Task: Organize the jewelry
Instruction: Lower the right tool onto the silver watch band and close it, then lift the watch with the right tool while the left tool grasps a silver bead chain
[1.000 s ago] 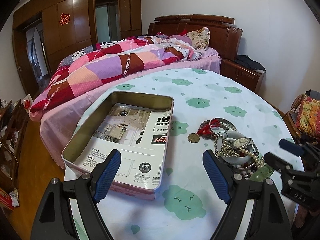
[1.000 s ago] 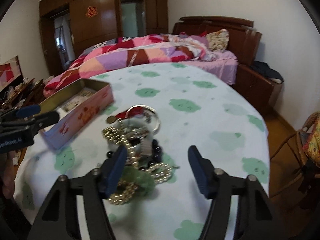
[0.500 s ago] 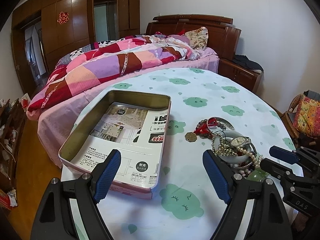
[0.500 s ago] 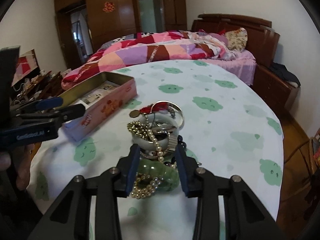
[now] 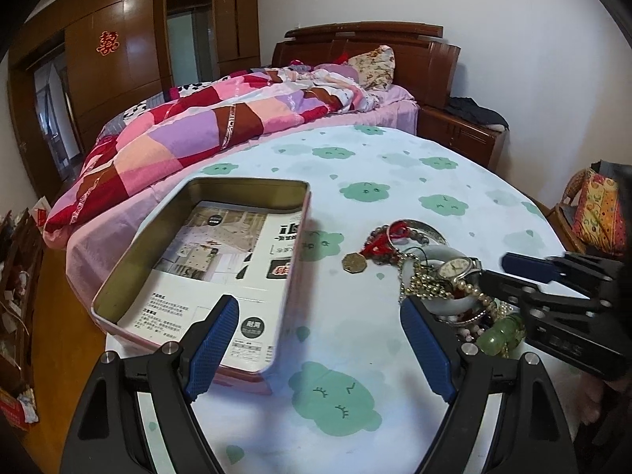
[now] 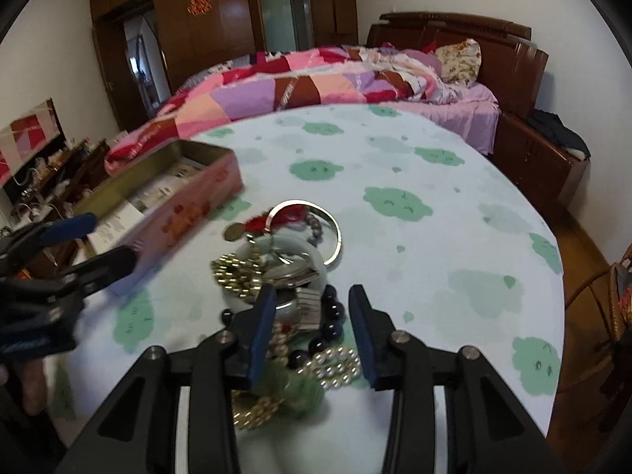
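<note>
A heap of jewelry [image 5: 442, 276] lies on the round table: a wristwatch [image 5: 458, 266], pearl strands, a white bangle, a green jade bracelet [image 5: 499, 335], dark beads [image 6: 331, 316], a silver bangle [image 6: 316, 229] with a red tassel and a coin [image 5: 354, 262]. An open tin box [image 5: 205, 260] lined with printed paper stands left of it. My left gripper [image 5: 320, 349] is open and empty, above the table between box and heap. My right gripper [image 6: 312, 328] is open and empty, its pads straddling the near part of the heap; it also shows in the left wrist view [image 5: 513, 272].
The table wears a white cloth with green cloud prints [image 5: 395, 166]. A bed with a patchwork quilt [image 5: 221, 126] stands behind it, a wooden nightstand [image 5: 462, 134] to the right, wardrobes at the back. A wicker chair [image 6: 608, 296] is by the table's right edge.
My right gripper narrowed over the heap half a second ago, and has now opened somewhat and moved forward over the beads and watch. The left gripper has shifted slightly right, still open.
</note>
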